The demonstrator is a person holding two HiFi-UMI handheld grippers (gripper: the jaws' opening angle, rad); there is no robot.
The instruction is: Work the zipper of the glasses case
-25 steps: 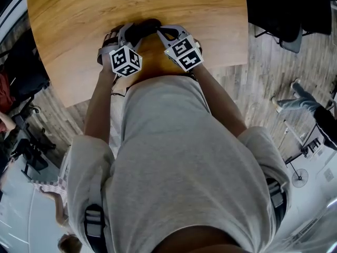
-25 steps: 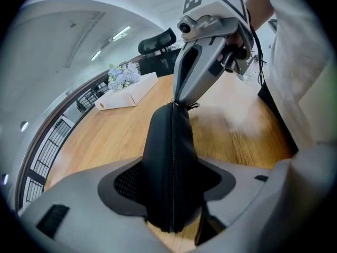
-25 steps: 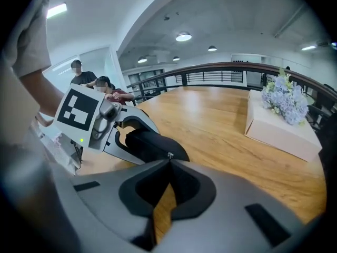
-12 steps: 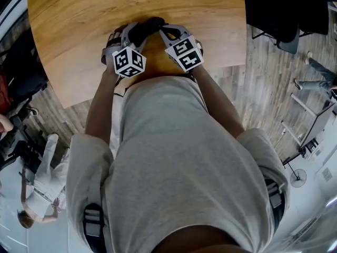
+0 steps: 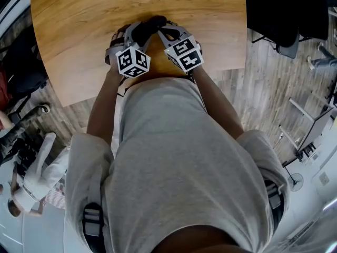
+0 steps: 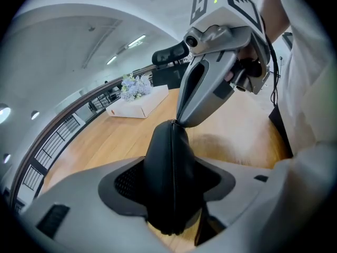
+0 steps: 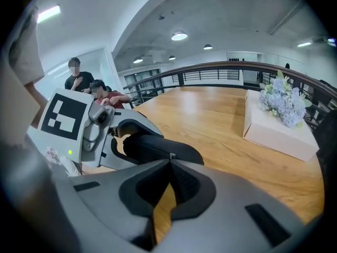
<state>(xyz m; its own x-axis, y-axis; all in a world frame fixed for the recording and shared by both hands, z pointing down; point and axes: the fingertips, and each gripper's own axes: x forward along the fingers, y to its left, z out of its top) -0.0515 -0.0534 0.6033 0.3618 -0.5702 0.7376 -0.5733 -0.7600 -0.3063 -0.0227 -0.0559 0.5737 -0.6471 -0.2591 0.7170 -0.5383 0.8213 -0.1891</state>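
Observation:
The black glasses case [image 5: 148, 28] is held just above the wooden table [image 5: 79, 30], close to its near edge. My left gripper [image 5: 136, 34] is shut on the case [image 6: 171, 167] across its width, and the closed zipper seam runs up the middle between the pads. My right gripper [image 5: 160, 29] comes in from the right. Its jaws are shut, and the tips [image 6: 178, 121] pinch the small metal zipper pull [image 7: 171, 156] at the far end of the case [image 7: 158, 146]. In the right gripper view, the left gripper's marker cube [image 7: 66, 115] is at the left.
A white box with pale flowers [image 7: 276, 123] lies further along the table [image 6: 138, 103]. The table's near edge [image 5: 158, 73] is right below the grippers. Two people [image 7: 87, 83] sit beyond the table. A black chair [image 5: 287, 20] stands on the floor at the right.
Both grippers and the case have drifted slightly to the right over the table. Both grips look unchanged. People on the floor around the table have moved.

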